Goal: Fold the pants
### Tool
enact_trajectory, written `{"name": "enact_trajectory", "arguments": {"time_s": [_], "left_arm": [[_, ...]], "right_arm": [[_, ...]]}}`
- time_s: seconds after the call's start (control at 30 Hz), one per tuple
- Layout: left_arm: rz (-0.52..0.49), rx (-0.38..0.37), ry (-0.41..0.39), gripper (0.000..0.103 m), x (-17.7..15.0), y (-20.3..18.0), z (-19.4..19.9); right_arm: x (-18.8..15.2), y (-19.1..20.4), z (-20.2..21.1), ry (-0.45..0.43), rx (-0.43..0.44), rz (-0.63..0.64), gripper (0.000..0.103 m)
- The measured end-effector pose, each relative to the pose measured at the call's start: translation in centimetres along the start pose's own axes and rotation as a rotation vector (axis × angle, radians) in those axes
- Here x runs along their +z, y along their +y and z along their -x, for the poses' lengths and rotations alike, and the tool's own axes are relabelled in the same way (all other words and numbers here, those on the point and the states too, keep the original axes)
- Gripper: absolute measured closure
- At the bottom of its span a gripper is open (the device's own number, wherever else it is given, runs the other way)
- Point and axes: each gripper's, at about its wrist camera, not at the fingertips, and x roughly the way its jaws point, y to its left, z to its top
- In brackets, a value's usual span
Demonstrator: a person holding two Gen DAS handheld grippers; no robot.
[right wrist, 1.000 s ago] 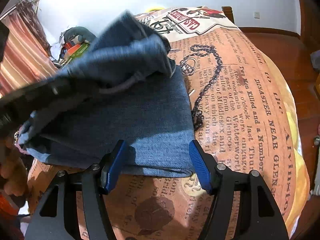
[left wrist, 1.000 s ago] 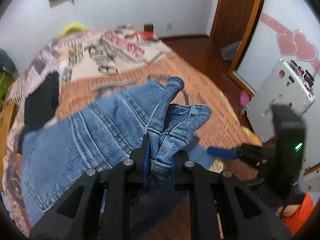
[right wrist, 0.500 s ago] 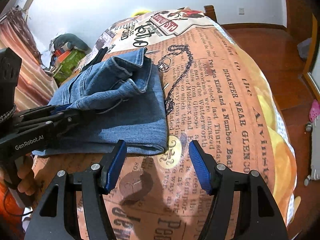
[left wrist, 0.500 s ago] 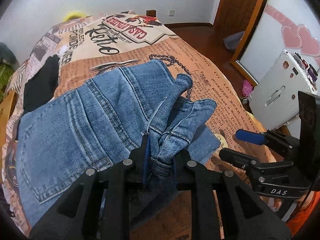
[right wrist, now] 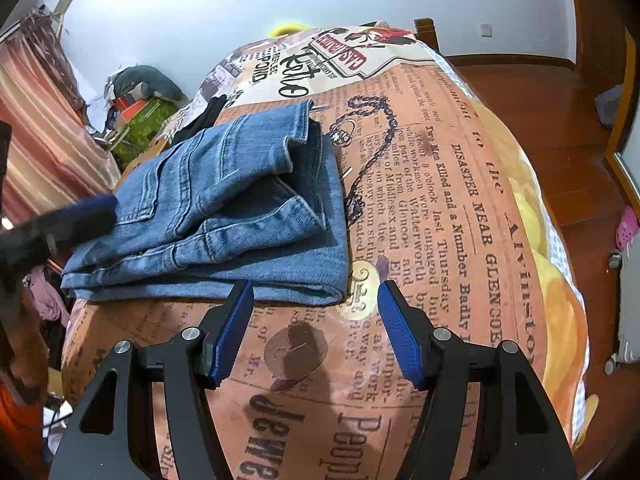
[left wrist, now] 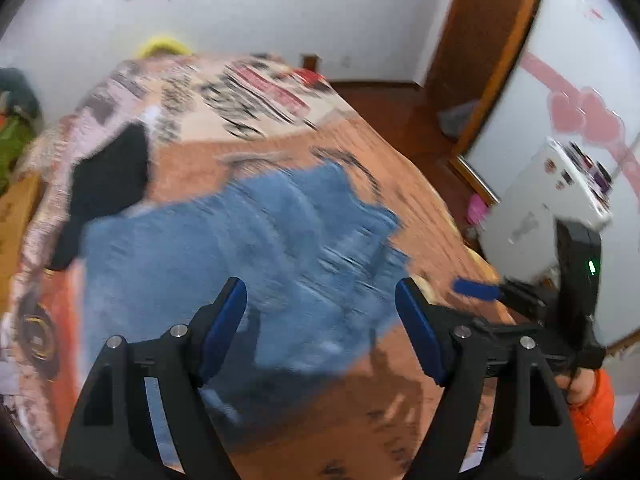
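Bed point(right wrist: 460, 216) with newspaper-print cover carries everything; broad flat surface suits folding.

Pants point(right wrist: 224, 216): blue jeans folded into a layered stack on the bed's near left part, waistband edges uppermost, resting free.

Left tool point(left wrist: 320, 312): jaws have just been opening, now spread above the stack with nothing between them; release looks deliberate, though this view is motion-blurred.

Right tool point(right wrist: 316, 316): spread, empty, just short of the stack's near fold, probably ready to square it.

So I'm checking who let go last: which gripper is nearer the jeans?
Left. The left gripper hangs open just above the jeans; the right gripper stands open off their near edge.
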Motion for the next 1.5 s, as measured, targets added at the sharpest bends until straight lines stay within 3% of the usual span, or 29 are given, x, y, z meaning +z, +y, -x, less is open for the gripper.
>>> {"name": "enact_trajectory", "arguments": {"time_s": [0.13,0.23,0.33,0.53,0.67,1.0,1.27,1.4,1.5], "left_arm": [[0.037,0.14,-0.061,0.026,2.2,5.4,1.2],[0.078,0.258,-0.056,0.025,4.0,11.3,0.1],[0.106,0.341,0.016,0.025,5.1,16.4,-2.8],[0.121,0.362,0.184,0.025,5.2,22.4,-10.4],[0.08,0.332,0.234,0.024,4.1,22.8,-13.1],[0.046,0.191,0.246,0.026,-1.9,22.8,-7.5],[0.035,0.118,0.209,0.028,-6.6,18.2,-2.2],[0.051,0.077,0.188,0.032,-7.8,16.2,-0.7],[0.011,0.113,0.153,0.033,-7.7,14.6,0.5]], "right_arm": [[-0.1,0.9,-0.2,0.005,0.008,0.011,0.041],[-0.4,1.9,-0.7,0.018,0.026,0.025,0.041],[-0.6,3.3,-1.7,0.044,0.047,0.051,0.041],[-0.9,5.3,-3.7,0.089,0.094,0.083,0.041],[0.4,5.1,-5.0,0.104,0.118,0.076,0.039],[6.0,3.2,-7.8,0.074,-0.023,0.113,0.037],[5.9,1.1,-3.4,-0.017,-0.112,0.09,0.037],[5.5,0.6,-1.2,-0.055,-0.109,0.077,0.037],[5.6,1.5,-0.3,-0.079,-0.088,0.107,0.037]]}}
